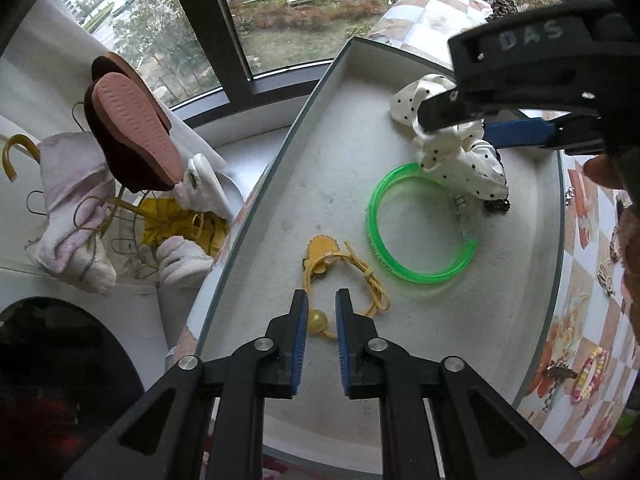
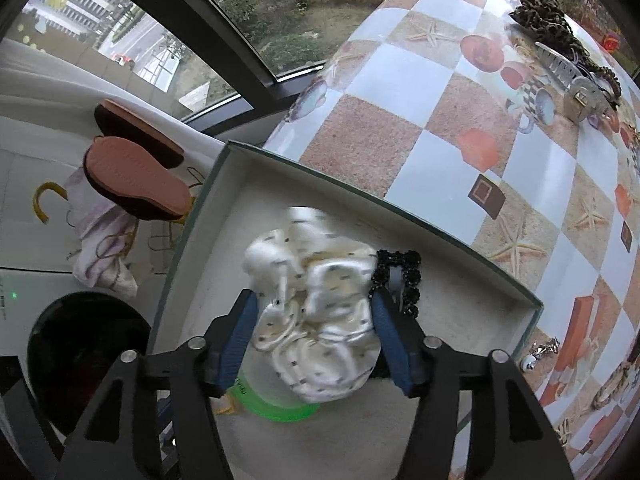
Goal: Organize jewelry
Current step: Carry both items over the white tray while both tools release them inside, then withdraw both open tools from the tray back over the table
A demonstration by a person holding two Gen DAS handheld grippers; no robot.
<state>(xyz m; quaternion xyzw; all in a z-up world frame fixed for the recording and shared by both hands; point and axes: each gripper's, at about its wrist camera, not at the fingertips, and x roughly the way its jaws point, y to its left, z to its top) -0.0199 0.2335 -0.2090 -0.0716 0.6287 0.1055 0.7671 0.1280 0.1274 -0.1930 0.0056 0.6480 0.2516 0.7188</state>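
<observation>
A shallow white box (image 1: 256, 184) holds a green bangle (image 1: 384, 256), a yellow hair tie (image 1: 324, 252) with a flower charm and a bead, a white polka-dot scrunchie (image 1: 460, 160) and a black beaded clip (image 1: 498, 206). My left gripper (image 1: 322, 296) points down into the box, jaws apart, with the tie's yellow bead loose between the pads. My right gripper (image 2: 314, 298) hovers over the scrunchie (image 2: 316, 312), jaws wide on either side of it, not squeezing. The scrunchie is blurred and covers part of the bangle (image 2: 280, 410); the clip (image 2: 412, 280) lies beside it.
The box (image 2: 192, 232) sits on a checkered tablecloth (image 2: 400, 120). A watch (image 2: 576, 96), a dark bead string (image 2: 544, 12) and a colourful bracelet (image 1: 588, 372) lie on the cloth. Left of the table, slippers (image 1: 132, 136) and cloths hang on a wire rack below the window.
</observation>
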